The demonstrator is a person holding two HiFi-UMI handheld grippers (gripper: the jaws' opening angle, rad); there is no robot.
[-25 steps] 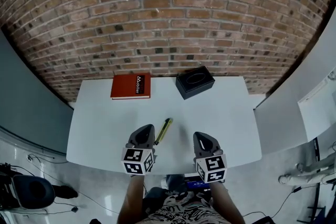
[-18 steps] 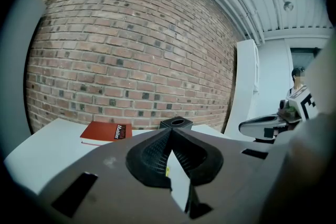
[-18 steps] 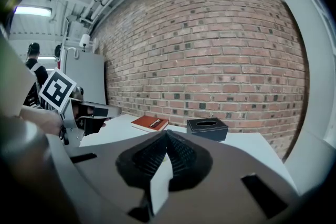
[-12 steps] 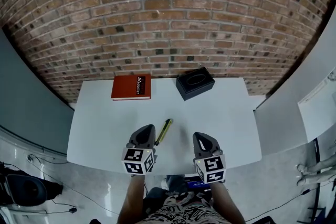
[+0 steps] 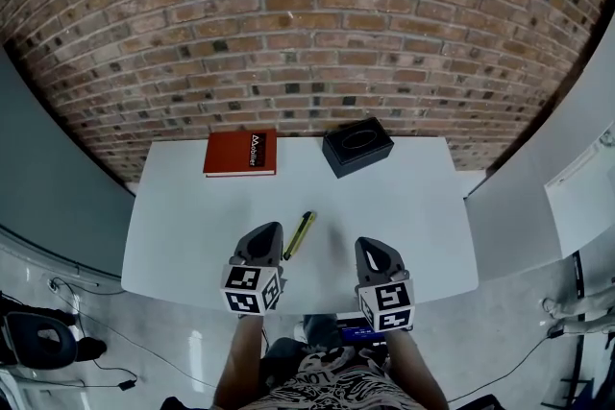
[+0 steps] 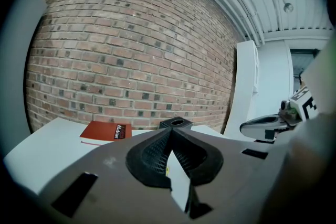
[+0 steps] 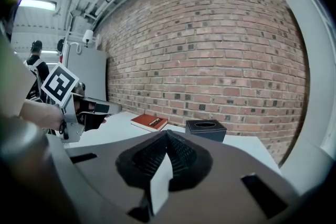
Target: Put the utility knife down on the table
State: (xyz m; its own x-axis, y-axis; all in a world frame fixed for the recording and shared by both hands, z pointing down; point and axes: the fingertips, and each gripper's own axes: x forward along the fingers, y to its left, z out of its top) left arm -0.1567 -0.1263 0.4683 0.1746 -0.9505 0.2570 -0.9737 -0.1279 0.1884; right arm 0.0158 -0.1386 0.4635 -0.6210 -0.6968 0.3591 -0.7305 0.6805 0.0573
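A yellow and black utility knife (image 5: 299,235) lies flat on the white table (image 5: 192,226), with nothing holding it. It rests just right of my left gripper (image 5: 269,231), close beside the tip. That gripper is shut and empty; its jaws meet at a point in the left gripper view (image 6: 171,130). A sliver of yellow (image 6: 167,170) shows below them. My right gripper (image 5: 366,246) hovers near the table's front edge, apart from the knife, also shut with nothing in it (image 7: 167,133).
A red book (image 5: 240,154) lies at the back left of the table and a black box (image 5: 356,147) with an oval top opening sits at the back middle. A brick wall rises behind. White panels stand to the right.
The knife and both grippers keep their places on the table. Only the head view shifts slightly.
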